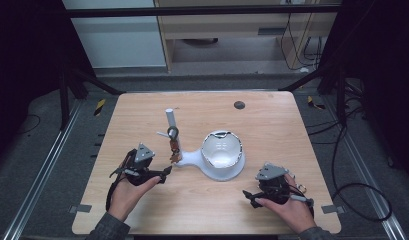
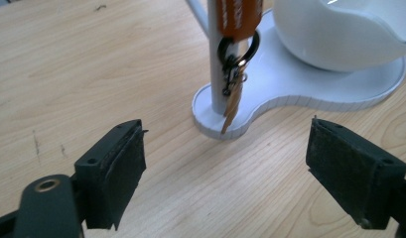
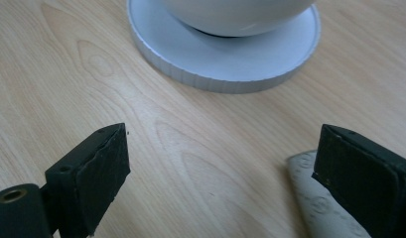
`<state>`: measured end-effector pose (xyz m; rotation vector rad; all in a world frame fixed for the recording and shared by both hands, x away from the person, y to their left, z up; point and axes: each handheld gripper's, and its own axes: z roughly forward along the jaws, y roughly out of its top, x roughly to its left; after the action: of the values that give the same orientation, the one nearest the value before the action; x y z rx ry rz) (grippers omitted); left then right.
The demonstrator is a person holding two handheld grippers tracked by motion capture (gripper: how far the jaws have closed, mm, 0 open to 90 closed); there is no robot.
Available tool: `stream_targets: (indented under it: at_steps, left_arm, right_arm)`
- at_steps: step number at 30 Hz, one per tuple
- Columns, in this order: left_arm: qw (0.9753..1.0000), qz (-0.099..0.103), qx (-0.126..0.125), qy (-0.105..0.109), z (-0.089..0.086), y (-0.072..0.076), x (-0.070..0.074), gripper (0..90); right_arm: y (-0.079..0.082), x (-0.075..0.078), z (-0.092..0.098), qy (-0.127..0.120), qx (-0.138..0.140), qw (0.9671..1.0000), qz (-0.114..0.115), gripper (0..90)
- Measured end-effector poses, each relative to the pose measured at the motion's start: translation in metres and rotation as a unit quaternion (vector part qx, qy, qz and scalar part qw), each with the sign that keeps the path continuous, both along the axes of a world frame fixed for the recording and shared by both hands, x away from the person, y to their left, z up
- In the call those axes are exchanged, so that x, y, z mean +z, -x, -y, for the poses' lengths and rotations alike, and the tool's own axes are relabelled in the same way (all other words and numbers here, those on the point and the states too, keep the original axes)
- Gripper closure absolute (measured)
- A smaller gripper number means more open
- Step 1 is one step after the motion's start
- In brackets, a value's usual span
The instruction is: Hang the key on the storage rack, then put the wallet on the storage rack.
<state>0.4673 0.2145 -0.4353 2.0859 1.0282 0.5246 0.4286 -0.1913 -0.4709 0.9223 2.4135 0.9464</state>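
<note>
Pale wood-grain table, glossy white round bowl, ribbed stand base

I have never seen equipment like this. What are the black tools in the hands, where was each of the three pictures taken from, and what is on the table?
A person holds two hand tools, each with two black jaws that open and close. The high view looks down on the wooden table: the left gripper and the right gripper rest there, both open and holding nothing. The other two pictures come from small cameras riding on each gripper, looking out between its jaws. On the table is a white stand with a post and a white bowl. A bunch of keys with an orange tag hangs on the post, just ahead of the left gripper.
</note>
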Motion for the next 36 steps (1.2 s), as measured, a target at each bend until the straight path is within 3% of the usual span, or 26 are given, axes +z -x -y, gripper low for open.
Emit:
stream_targets:
  at_steps: [7,10,14,17,24,36]
  left_arm:
    - [0.9999,-0.013,0.006,0.001,-0.013,-0.007,-0.019,8.8]
    - [0.9994,-0.028,0.018,0.0,-0.024,-0.014,-0.034,7.5]
    - [0.9992,-0.029,0.024,-0.016,-0.031,-0.019,-0.039,7.4]
    - [0.9988,-0.035,0.032,-0.014,-0.038,-0.021,-0.043,7.4]
    - [0.9974,-0.052,0.044,-0.023,-0.051,-0.025,-0.056,7.5]
    - [0.9966,-0.062,0.044,-0.032,-0.052,-0.023,-0.065,7.5]
  right_arm:
    - [-0.006,0.017,0.012,0.032,-0.01,0.9994,-0.003,8.1]
    - [-0.009,0.023,0.023,0.06,-0.007,0.9979,-0.024,7.8]
    - [-0.011,0.026,0.032,0.071,-0.022,0.9965,-0.039,12.6]
    - [-0.014,0.028,0.044,0.077,-0.042,0.9939,-0.066,17.3]
    - [-0.017,0.025,0.064,0.081,-0.056,0.9901,-0.099,26.6]
    - [-0.031,0.02,0.082,0.098,-0.049,0.9853,-0.131,24.5]
